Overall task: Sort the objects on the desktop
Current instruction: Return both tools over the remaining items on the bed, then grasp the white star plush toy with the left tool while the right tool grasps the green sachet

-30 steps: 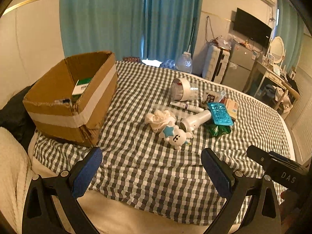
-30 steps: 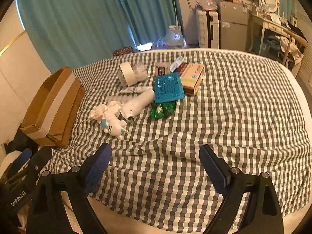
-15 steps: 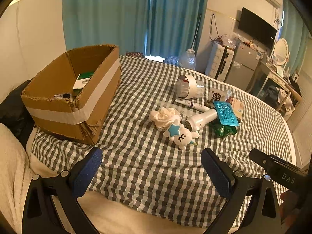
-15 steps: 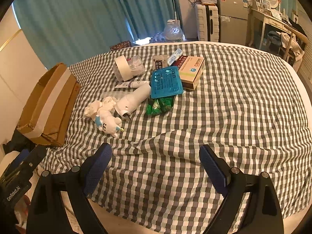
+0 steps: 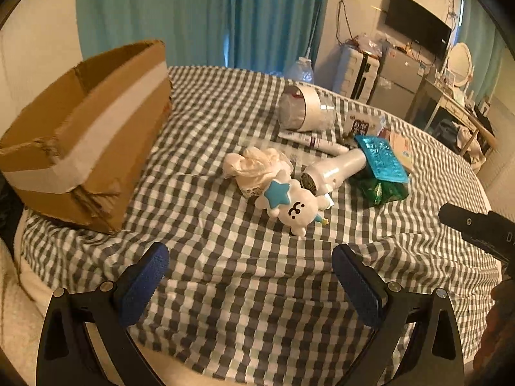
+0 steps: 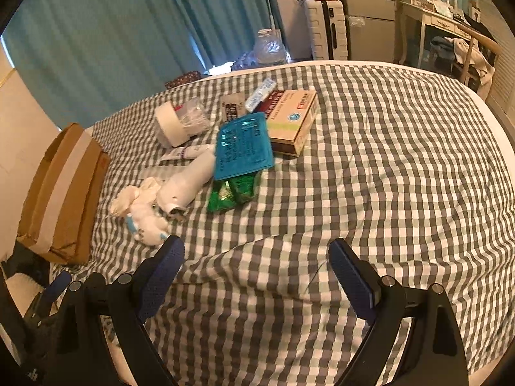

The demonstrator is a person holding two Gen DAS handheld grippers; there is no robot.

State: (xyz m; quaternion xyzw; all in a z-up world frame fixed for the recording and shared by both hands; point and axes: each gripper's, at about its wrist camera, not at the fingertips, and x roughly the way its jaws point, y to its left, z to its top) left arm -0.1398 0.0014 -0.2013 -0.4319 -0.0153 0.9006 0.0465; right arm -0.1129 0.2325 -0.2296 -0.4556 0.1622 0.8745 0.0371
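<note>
Nearest item: a white plush toy with a blue star on its head and a small drawn face [image 5: 291,207] lies at the near edge of the clutter, on the grey-and-white checked cloth [image 5: 244,289].
Direction from tool: the plush sits straight ahead of the left gripper [image 5: 249,284], a little beyond its fingertips and roughly centred between them; from the right gripper [image 6: 256,276] the same toy [image 6: 146,222] is off past the left fingertip.
Nearer hand: my judgement is the left, since it needs only to go forward and down, while the right would have to swing across.
Long axis: the plush lies slanting across the left wrist view, star end up-left, feet down-right; it looks soft and should squash easily under the pads.
Touching neighbours: a crumpled cream cloth bundle [image 5: 257,167] presses against its head and a white plastic bottle-shaped thing lying on its side [image 5: 333,170] rests by its flank, so a grab could drag either along.
Further pile: a teal blister-type packet [image 5: 381,157] over green foil sachets [image 5: 383,189], a roll of white tape [image 5: 305,107], a beige carton [image 6: 293,122].
Destination: the open brown cardboard box with a white tape band [image 5: 87,132] stands to the left, well apart from the plush.
Left tool: jaws spread wide, nothing between them.
Right tool: jaws likewise wide apart and empty.
</note>
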